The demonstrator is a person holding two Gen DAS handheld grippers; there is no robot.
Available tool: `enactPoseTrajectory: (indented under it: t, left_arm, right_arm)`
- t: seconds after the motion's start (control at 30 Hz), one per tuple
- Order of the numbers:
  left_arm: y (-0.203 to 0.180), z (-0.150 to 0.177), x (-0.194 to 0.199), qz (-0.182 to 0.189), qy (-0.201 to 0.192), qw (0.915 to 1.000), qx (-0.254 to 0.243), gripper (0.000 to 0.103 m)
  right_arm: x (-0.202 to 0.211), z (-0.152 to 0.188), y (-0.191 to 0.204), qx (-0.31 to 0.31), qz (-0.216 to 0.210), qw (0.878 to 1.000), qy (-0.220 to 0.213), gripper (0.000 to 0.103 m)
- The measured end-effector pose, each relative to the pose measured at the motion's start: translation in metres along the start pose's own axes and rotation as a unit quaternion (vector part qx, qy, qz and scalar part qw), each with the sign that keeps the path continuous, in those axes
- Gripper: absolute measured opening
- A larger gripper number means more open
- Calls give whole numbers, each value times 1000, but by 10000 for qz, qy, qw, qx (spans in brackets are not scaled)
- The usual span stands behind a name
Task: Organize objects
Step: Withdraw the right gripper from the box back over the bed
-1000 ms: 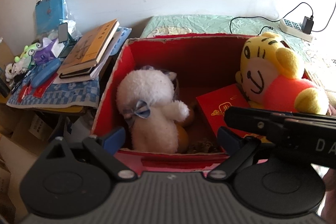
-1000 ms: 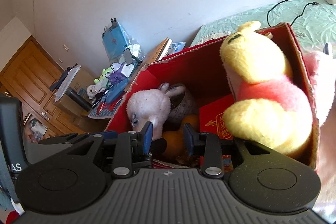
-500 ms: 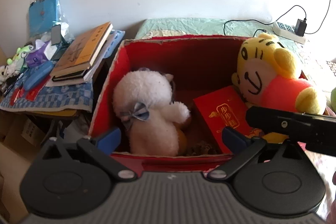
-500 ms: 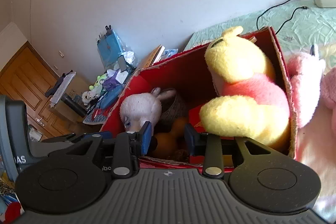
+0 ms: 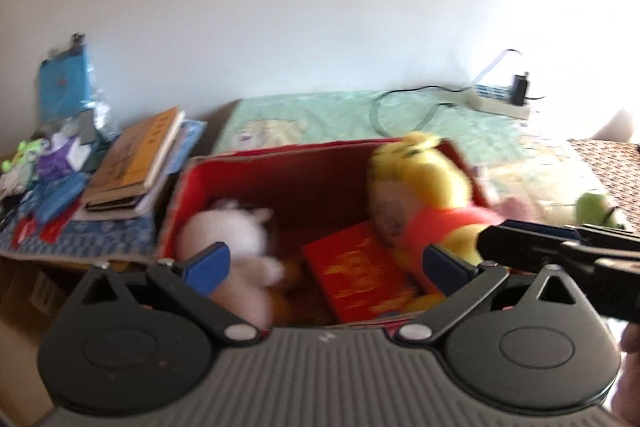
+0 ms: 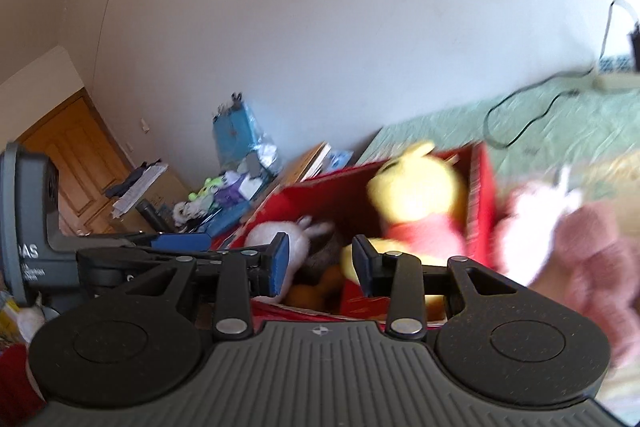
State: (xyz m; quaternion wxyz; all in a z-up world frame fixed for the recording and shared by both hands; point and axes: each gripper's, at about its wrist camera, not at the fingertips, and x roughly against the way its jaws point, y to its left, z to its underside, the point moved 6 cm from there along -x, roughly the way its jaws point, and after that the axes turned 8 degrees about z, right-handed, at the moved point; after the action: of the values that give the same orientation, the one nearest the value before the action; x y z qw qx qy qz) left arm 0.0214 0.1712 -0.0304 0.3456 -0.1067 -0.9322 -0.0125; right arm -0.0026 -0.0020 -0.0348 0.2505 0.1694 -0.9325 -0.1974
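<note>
Red box (image 5: 280,163) holds white plush (image 5: 228,227) — yellow plush (image 5: 424,187) inside.

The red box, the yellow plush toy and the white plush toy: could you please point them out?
red box (image 5: 280,155): left wrist view, far rim.
yellow plush toy (image 5: 424,179): left wrist view, its head.
white plush toy (image 5: 224,227): left wrist view, its body.

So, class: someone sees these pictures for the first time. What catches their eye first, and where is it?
A red box on the bed, with a yellow plush at its right end and a white plush at its left. A pink plush lies outside, right of the box.
</note>
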Motion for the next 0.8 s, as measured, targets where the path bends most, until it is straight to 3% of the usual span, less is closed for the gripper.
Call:
enactPoseTrajectory:
  t: [0.2,0.43,0.8]
  left_arm:
    - [-53,-5,-18,332,363,9988,42,102]
    - [-114,1,-35,471,675,9963,-228,102]
    - [-186,16,-57,548,1023,9920,-505,102]
  right_arm:
    - [34,-6,-42,-165,369,9989,-224,39]
    - [60,0,-97,-610,832,9946,-130,39]
    - [97,14,-164,-1257,1085,9861,39,45]
